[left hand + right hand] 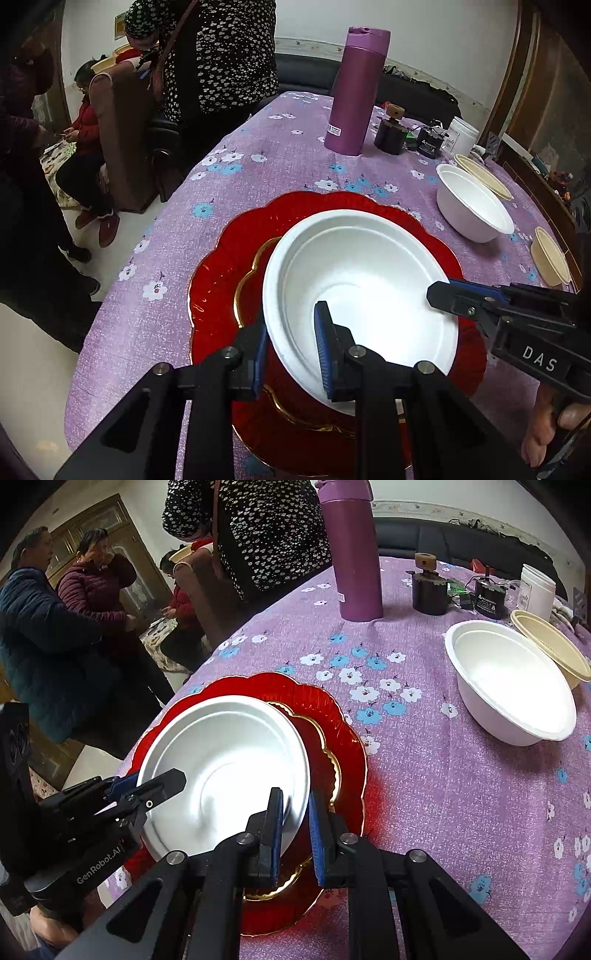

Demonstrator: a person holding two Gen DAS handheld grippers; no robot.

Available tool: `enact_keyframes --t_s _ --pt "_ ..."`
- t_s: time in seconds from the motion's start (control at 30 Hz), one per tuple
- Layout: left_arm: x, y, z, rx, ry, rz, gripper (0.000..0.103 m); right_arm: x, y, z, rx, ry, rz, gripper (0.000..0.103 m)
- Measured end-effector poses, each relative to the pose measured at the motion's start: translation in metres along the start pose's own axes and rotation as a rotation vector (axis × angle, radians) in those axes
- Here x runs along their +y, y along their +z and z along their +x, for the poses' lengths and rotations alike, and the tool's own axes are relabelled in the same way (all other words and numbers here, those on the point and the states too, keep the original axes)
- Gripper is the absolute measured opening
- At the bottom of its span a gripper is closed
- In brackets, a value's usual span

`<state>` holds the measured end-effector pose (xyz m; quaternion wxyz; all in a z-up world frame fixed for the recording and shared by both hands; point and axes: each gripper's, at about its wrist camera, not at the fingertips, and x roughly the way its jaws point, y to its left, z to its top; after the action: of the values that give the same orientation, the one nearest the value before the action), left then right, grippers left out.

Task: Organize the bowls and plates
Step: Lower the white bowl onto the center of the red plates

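A large white bowl [362,273] [225,760] sits low over a red scalloped plate with a gold rim [221,266] [332,720]; I cannot tell if it touches the plate. My left gripper [291,354] [159,786] is shut on the bowl's near-left rim, one blue pad inside and one outside. On the opposite rim my right gripper [295,834] [443,295] is shut the same way. A second, smaller red plate with a gold edge [255,258] lies on the big one, under the bowl.
Another white bowl [472,206] [509,690] and beige bowls [484,177] [554,646] stand to the right on the purple flowered tablecloth [258,166]. A purple bottle [354,92], a dark jar [389,134] and a white jar [461,134] stand at the back. People stand past the table's left edge.
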<state>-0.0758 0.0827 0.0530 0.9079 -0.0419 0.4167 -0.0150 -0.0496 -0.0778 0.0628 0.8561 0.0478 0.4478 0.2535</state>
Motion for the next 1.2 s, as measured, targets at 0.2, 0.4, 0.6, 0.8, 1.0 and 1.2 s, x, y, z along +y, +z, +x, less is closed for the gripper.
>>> enact_keyframes --t_s 0.2,0.4,0.6,0.8,1.0,1.2 --pt "-0.001 0.000 0.000 0.002 0.010 0.006 0.022 0.004 -0.002 -0.002 -0.002 -0.005 -0.011 0.016" --pt "-0.001 0.001 0.000 0.003 0.011 0.006 0.025 0.006 -0.003 -0.004 -0.008 -0.009 -0.016 0.016" --pt "-0.004 0.002 -0.003 -0.008 0.015 0.009 0.035 0.008 -0.004 -0.009 -0.020 -0.014 -0.021 0.016" --pt "-0.006 0.002 -0.006 -0.017 0.019 0.014 0.043 0.004 -0.003 -0.011 -0.024 -0.011 -0.015 0.016" --pt "-0.006 0.003 -0.011 -0.028 0.020 0.004 0.051 0.001 -0.002 -0.013 -0.029 -0.003 -0.005 0.017" --pt "-0.007 0.002 -0.015 -0.039 0.023 0.004 0.056 0.000 -0.003 -0.017 -0.043 0.002 -0.004 0.025"
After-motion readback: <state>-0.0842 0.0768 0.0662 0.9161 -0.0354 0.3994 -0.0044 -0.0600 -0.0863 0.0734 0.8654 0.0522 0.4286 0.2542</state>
